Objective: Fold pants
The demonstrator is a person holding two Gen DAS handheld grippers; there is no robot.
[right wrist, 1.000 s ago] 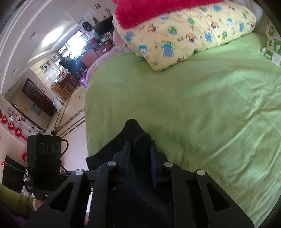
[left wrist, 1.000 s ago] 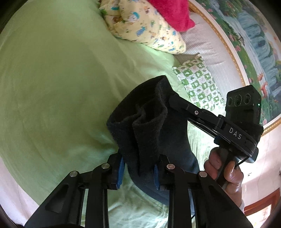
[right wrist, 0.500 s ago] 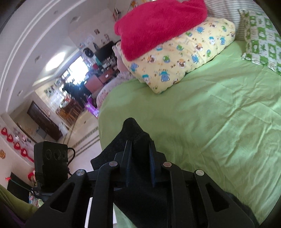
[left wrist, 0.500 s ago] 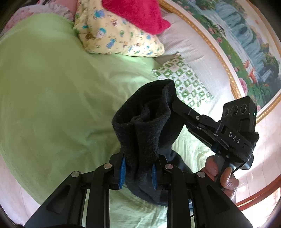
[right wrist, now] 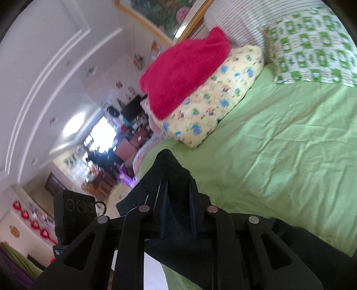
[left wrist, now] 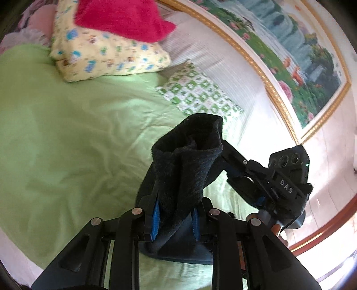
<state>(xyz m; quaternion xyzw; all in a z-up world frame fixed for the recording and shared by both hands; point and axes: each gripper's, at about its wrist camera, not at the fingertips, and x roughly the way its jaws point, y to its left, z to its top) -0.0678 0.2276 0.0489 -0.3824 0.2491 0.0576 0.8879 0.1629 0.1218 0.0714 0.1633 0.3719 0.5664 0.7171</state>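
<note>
Black fleece pants hang bunched above the green bed sheet. My left gripper is shut on one bunched end of them. My right gripper is shut on another part of the pants, which drape down toward the lower right. The right gripper also shows in the left wrist view, gripping the cloth just right of my left fingers. The two grippers are close together, above the near part of the bed.
A yellow cartoon-print pillow with a red fleece blanket on it lies at the head of the bed. A green-checked pillow and a striped pillow lie beside it. A framed landscape painting hangs behind.
Both grippers have lifted and tilted up with the pants, so the pillows and wall now fill more of both views. The grips on the pants are unchanged.
</note>
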